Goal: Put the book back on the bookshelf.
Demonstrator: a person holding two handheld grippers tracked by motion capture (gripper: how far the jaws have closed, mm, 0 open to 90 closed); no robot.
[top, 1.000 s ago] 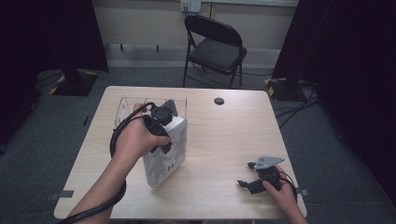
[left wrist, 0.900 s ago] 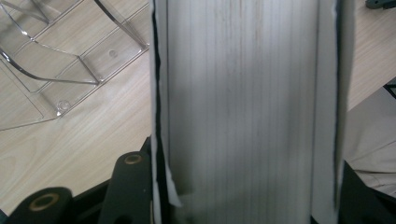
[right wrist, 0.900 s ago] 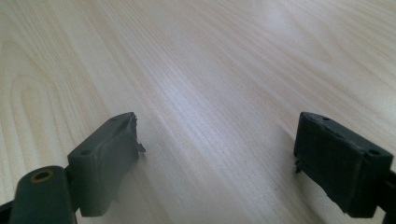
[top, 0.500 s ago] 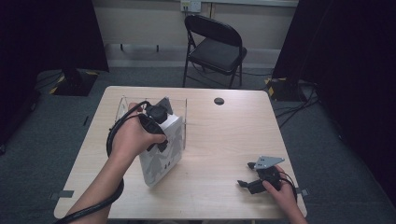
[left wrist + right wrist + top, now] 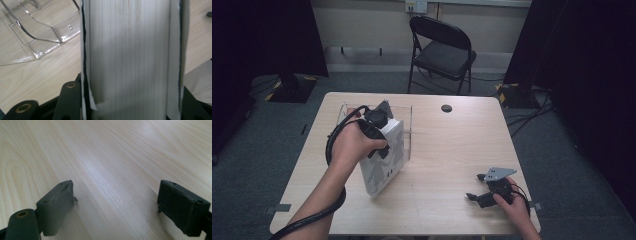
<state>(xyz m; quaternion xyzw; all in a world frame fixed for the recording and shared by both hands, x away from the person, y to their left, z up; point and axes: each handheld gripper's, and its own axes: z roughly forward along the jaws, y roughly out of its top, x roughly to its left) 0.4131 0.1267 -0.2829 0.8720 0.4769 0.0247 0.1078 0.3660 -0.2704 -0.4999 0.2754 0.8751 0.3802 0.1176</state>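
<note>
While left tongs (image 5: 379,131) pinch thick white book (image 5: 383,162), it tips further off pale wooden desk (image 5: 452,150), toward clear plastic stand (image 5: 37,35); right tongs (image 5: 482,187) spread, idle.

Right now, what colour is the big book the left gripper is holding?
The thick hardcover book is white, with grey figure shapes on its cover; the high view shows it best.

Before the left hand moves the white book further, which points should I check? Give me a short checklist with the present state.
1. Left gripper shut on the white book: ok.
2. Book tilted, its lower corner on the table: ok.
3. Clear plastic stand free of the book: cannot tell.
4. Right gripper open, nothing between its jaws: ok.
5. Right gripper well apart from the book: ok.
</note>
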